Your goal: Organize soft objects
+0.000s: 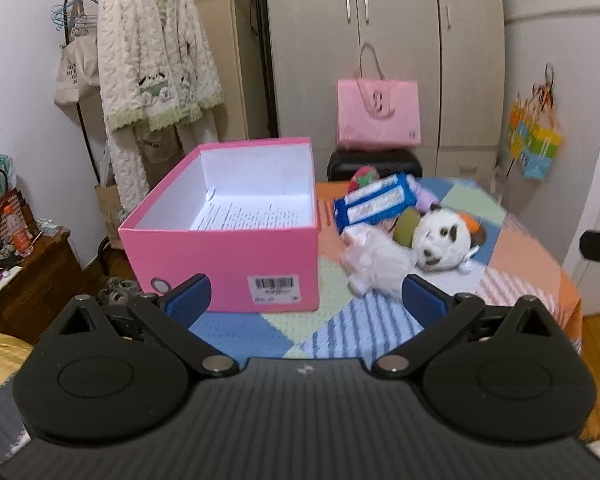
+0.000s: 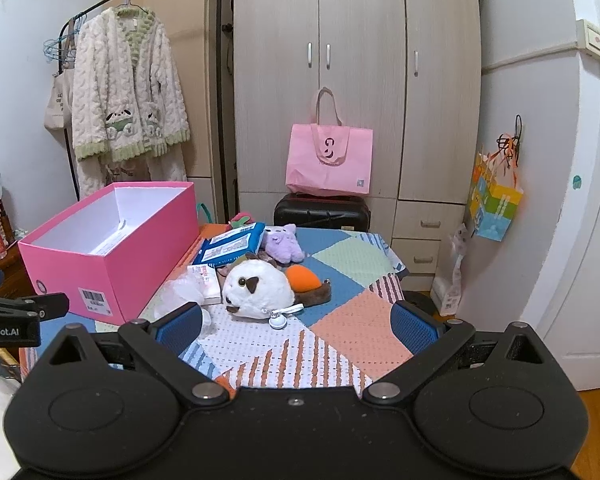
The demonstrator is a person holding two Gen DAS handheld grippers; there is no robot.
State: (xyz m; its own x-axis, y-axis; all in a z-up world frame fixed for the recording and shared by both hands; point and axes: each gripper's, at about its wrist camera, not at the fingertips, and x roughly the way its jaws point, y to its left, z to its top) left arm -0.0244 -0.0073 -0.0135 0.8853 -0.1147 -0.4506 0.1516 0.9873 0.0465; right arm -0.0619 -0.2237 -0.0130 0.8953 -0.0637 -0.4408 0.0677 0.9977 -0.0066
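The left hand-held gripper [image 1: 306, 300] hangs over the near edge of the tabletop [image 1: 332, 320] with its two blue fingers wide apart and nothing between them. Just ahead of its left finger sits a big pink box [image 1: 220, 240] — open on top, white inside, with a sheet of paper on the bottom. Ahead of its right finger lies a fluffy white toy [image 1: 374, 260], and just past that a round white plush animal [image 1: 444, 240] with dark patches. Behind them is a blue pack [image 1: 374, 204], tilted.

The right hand-held gripper [image 2: 296, 326] is also spread wide and holds nothing. The pink box [image 2: 112, 248] is ahead to its left. Straight ahead lies the round white plush animal [image 2: 258, 288] — an orange and brown toy [image 2: 304, 280] touches its right side. Farther back sit the blue pack [image 2: 234, 246] and a small purple plush [image 2: 282, 244], side by side.
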